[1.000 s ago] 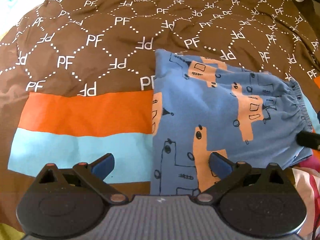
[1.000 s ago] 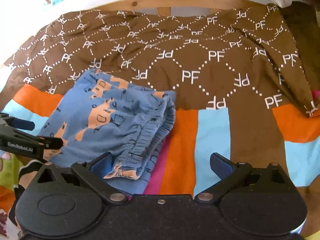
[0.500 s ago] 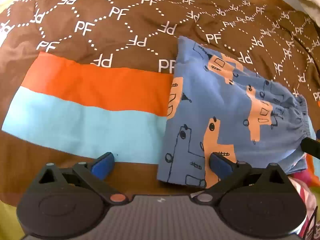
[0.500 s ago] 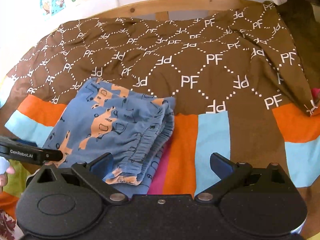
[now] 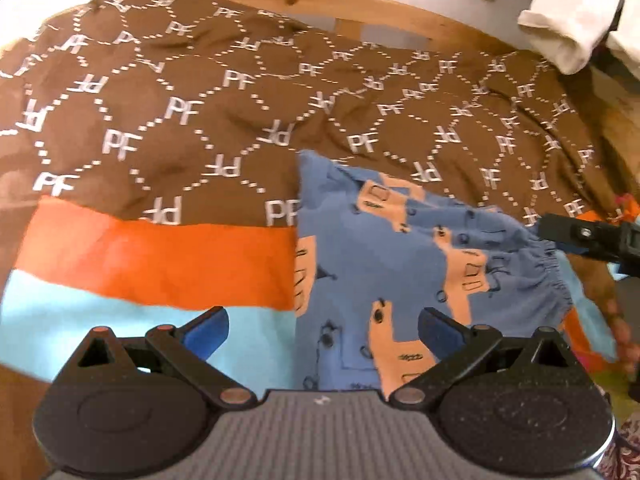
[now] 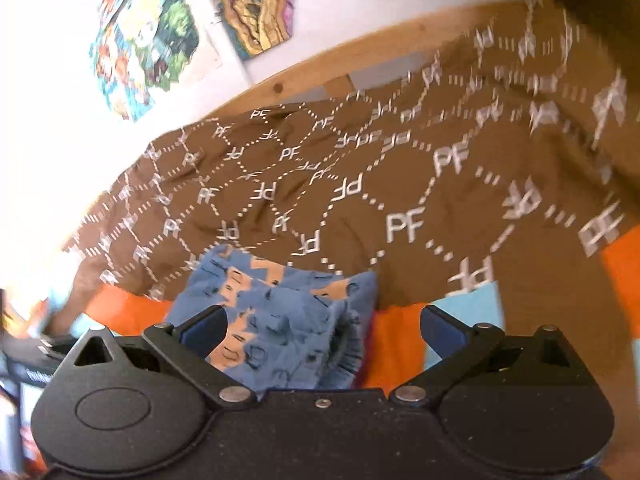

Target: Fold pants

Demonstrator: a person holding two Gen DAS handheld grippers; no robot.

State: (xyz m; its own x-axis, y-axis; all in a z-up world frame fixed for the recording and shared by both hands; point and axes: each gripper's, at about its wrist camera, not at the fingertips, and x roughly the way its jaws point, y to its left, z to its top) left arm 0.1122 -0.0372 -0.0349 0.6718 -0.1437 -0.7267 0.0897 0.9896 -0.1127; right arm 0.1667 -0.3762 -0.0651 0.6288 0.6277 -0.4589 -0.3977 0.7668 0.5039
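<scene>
The blue pants with orange prints lie folded into a compact rectangle on the bed, elastic waistband at the right. My left gripper is open and empty, held above the pants' near left edge. My right gripper is open and empty, tilted, above the pants, whose waistband end faces it. The right gripper also shows at the right edge of the left wrist view, beside the waistband. The left gripper body shows at the left edge of the right wrist view.
The bedspread is brown with white PF lettering, with orange and light blue stripes. A wooden bed frame runs behind it. White cloth lies at the far right. Posters hang on the wall.
Both grippers have pulled back and tilted upward, so more of the wall and bed frame shows. The right gripper has swung fast; its view is blurred. The pants have not moved.
</scene>
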